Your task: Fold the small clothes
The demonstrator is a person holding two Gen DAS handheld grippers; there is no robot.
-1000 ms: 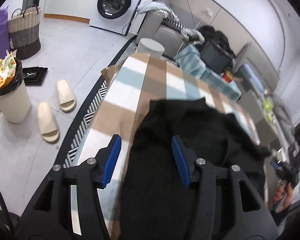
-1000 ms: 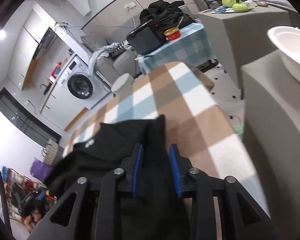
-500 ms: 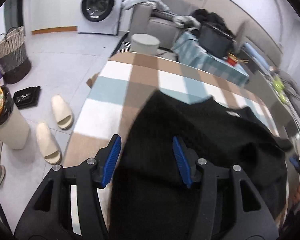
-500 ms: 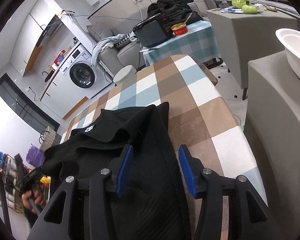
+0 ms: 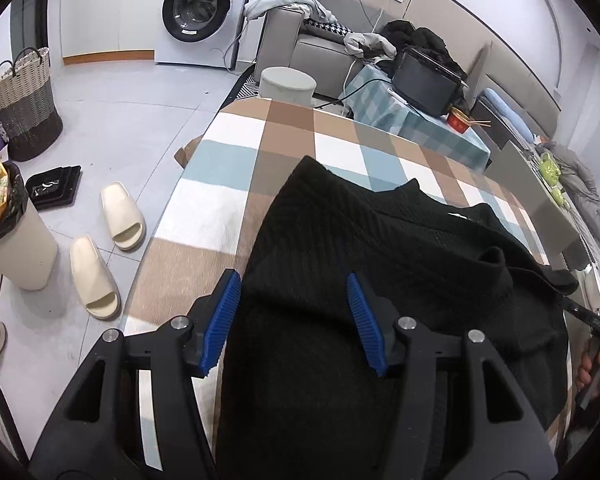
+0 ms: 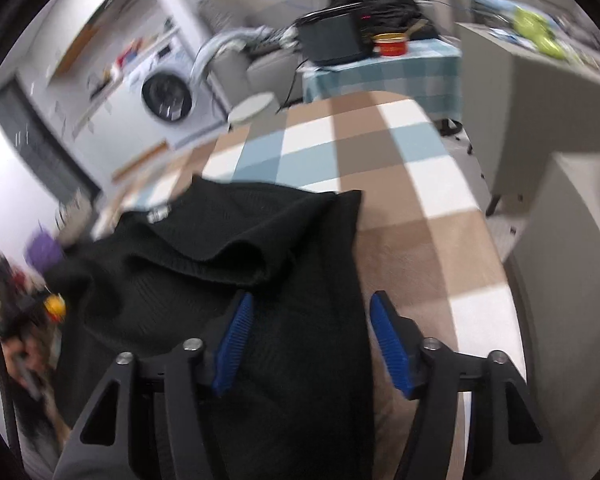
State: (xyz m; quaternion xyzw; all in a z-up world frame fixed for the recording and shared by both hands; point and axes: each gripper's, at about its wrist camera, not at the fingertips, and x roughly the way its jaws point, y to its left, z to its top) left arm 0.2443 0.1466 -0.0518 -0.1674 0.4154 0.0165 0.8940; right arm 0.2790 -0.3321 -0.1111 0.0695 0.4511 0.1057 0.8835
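A black ribbed knit garment [image 5: 380,248] lies crumpled on a table with a brown, white and blue checked cloth [image 5: 228,184]. My left gripper [image 5: 294,320] is open, jaws wide, hovering over the garment's left part near the table's left edge. In the right wrist view the same garment [image 6: 228,248] lies bunched with a fold on top; my right gripper [image 6: 312,344] is open over its right part, next to bare checked cloth [image 6: 420,208]. The right view is blurred by motion.
Left of the table on the floor are two cream slippers [image 5: 108,240], a bin [image 5: 12,240] and a woven basket [image 5: 20,108]. A round stool [image 5: 286,84], a washing machine [image 5: 198,12], a sofa and a side table with a black box [image 5: 424,80] stand beyond. A grey cabinet [image 6: 572,280] is at the right.
The right gripper opened from nearly shut to wide and let go of the garment. Both grippers drew back and swung; the garment now lies more spread on the cloth.
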